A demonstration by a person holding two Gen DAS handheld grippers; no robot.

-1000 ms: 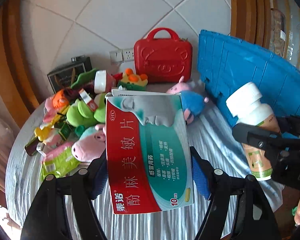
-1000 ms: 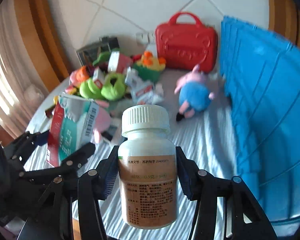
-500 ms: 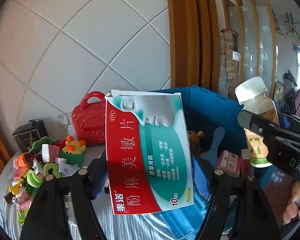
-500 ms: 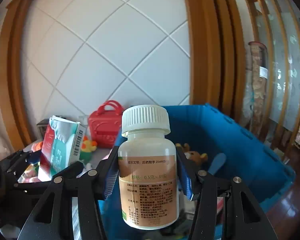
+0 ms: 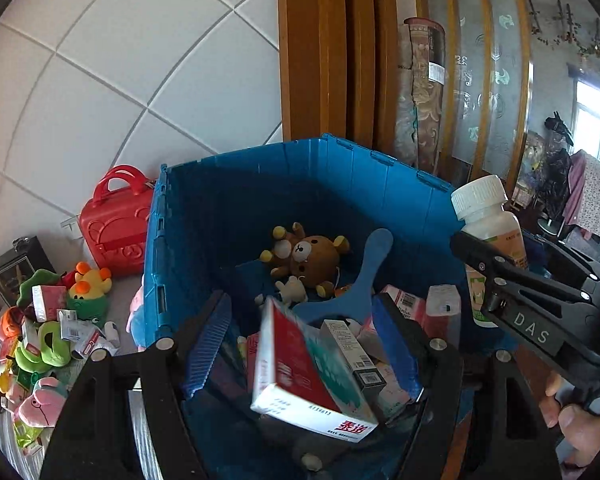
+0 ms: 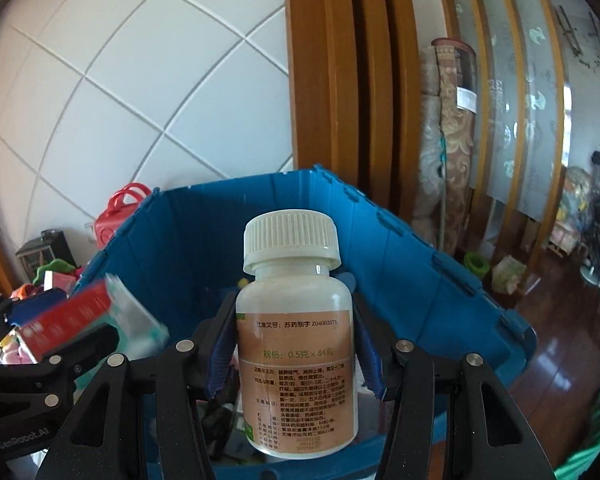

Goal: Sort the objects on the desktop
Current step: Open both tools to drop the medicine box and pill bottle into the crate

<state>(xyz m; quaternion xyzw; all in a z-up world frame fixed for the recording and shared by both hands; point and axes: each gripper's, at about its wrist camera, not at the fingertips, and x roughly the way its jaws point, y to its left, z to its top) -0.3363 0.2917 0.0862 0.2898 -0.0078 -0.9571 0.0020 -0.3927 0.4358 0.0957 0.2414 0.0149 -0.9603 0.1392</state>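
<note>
A red, white and teal medicine box (image 5: 312, 376) hangs tilted and blurred between the fingers of my left gripper (image 5: 300, 300), with a gap to each blue pad. It is loose over the inside of the blue crate (image 5: 260, 184). My left gripper is open. In the right wrist view the same box (image 6: 88, 320) shows as a blur at the left, over the crate (image 6: 440, 280). My right gripper (image 6: 294, 308) is shut on a white-capped pill bottle (image 6: 296, 344), upright over the crate's near side. That bottle (image 5: 488, 220) also shows at the right of the left wrist view.
Inside the crate lie a brown bear plush (image 5: 312, 256), a blue paddle (image 5: 364, 272) and several medicine boxes (image 5: 404, 304). On the table to the left stand a red toy case (image 5: 116, 228) and a heap of plush toys (image 5: 52, 332). A hand (image 5: 576, 420) holds the right gripper.
Both grippers swung right from the table to above the blue crate. The medicine box, gripped upright before, now tips loose and drops between the left fingers. The bottle stays gripped.
</note>
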